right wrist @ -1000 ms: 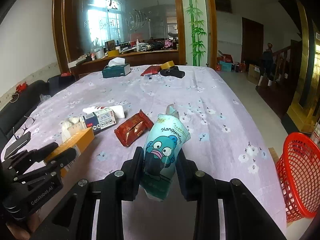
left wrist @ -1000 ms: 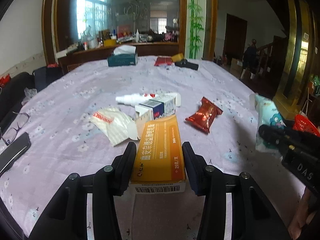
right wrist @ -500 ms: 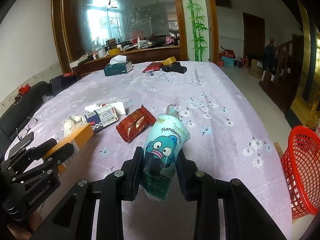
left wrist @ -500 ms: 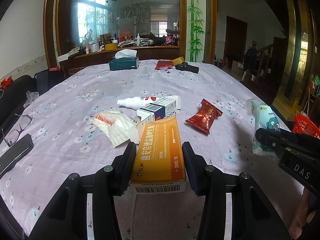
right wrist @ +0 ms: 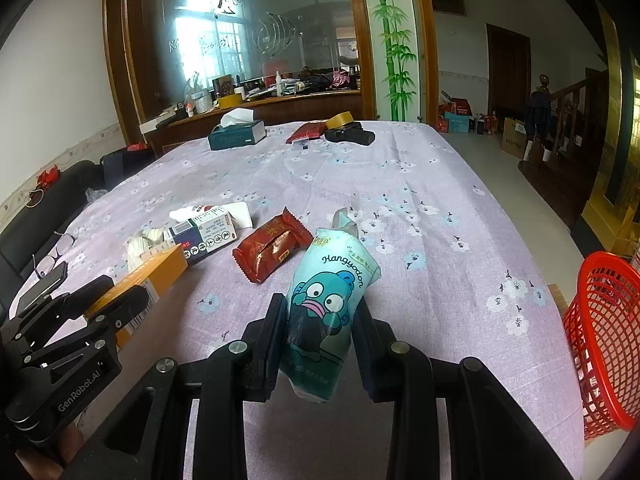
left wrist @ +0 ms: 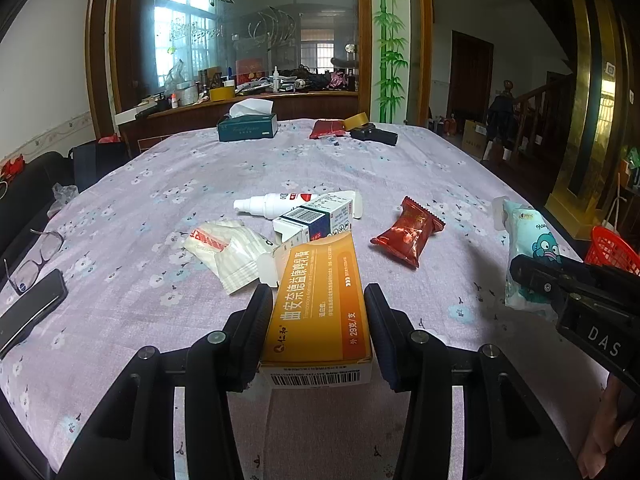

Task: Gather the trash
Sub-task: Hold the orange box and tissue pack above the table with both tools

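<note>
2 pieces are in hand: the left gripper (left wrist: pixel 318 312) fingers clamp the orange box (left wrist: pixel 320 304), the right gripper (right wrist: pixel 320 332) fingers the tissue pack (right wrist: pixel 326 300). Neither is yet in the red basket (right wrist: pixel 600 340), right of the fingers. The red wrapper (right wrist: pixel 272 250), white pouch (left wrist: pixel 228 250) and carton (left wrist: pixel 316 220) lie ahead on the surface (right wrist: pixel 400 200).

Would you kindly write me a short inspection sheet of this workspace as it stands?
Surface: table under a lilac flowered cloth.
Job's things: orange box; teal tissue pack; red wrapper; spray bottle; small carton; white packets; red basket beside the table.
Clutter: glasses, phone, tissue box.
Grippers: left gripper shut on orange box; right gripper shut on teal tissue pack.
Cables: nothing seen.
Surroundings: glass partition, staircase.
</note>
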Tool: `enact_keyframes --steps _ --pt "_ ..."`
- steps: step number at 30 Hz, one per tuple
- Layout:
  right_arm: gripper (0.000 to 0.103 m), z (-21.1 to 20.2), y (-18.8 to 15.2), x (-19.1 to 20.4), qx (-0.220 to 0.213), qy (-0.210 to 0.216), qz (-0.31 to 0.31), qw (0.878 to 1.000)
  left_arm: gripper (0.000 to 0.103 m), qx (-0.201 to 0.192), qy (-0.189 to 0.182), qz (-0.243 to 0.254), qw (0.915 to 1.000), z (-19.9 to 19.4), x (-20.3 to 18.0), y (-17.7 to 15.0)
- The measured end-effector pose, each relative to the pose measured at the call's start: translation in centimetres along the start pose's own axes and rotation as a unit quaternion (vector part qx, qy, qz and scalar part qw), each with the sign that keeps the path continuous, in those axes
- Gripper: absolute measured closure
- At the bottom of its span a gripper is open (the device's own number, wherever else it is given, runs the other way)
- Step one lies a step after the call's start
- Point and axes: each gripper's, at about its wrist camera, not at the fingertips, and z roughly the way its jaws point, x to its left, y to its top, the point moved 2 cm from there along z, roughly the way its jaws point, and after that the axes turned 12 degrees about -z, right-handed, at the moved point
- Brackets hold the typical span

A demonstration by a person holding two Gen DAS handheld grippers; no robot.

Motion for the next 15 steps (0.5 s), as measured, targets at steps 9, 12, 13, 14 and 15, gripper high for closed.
enact_keyframes --steps 9,12,13,14,15 --pt "0.069 0.03 0.01 -0.01 0.0 0.0 0.0 1.0 0.057 0.0 0.001 0.006 1.0 0.07 -0.07 -0.16" --pt "0.069 0.02 0.01 -0.02 0.001 -0.001 0.0 1.0 0.057 0.0 0.001 0.006 1.0 0.1 -0.04 -0.16" --pt "0.069 0.02 0.01 0.0 0.0 -0.001 0.001 1.0 0.057 0.0 0.001 0.005 1.0 0.05 -0.09 -0.17" --pt "0.069 0.07 -0.01 -0.01 0.0 -0.002 0.001 1.0 0.057 0.0 0.001 0.006 1.0 0.06 -0.11 -0.16" --pt "0.069 0.1 -0.05 -0.1 0.0 -0.002 0.001 1.0 0.057 0.0 0.001 0.006 1.0 0.12 -0.07 -0.17"
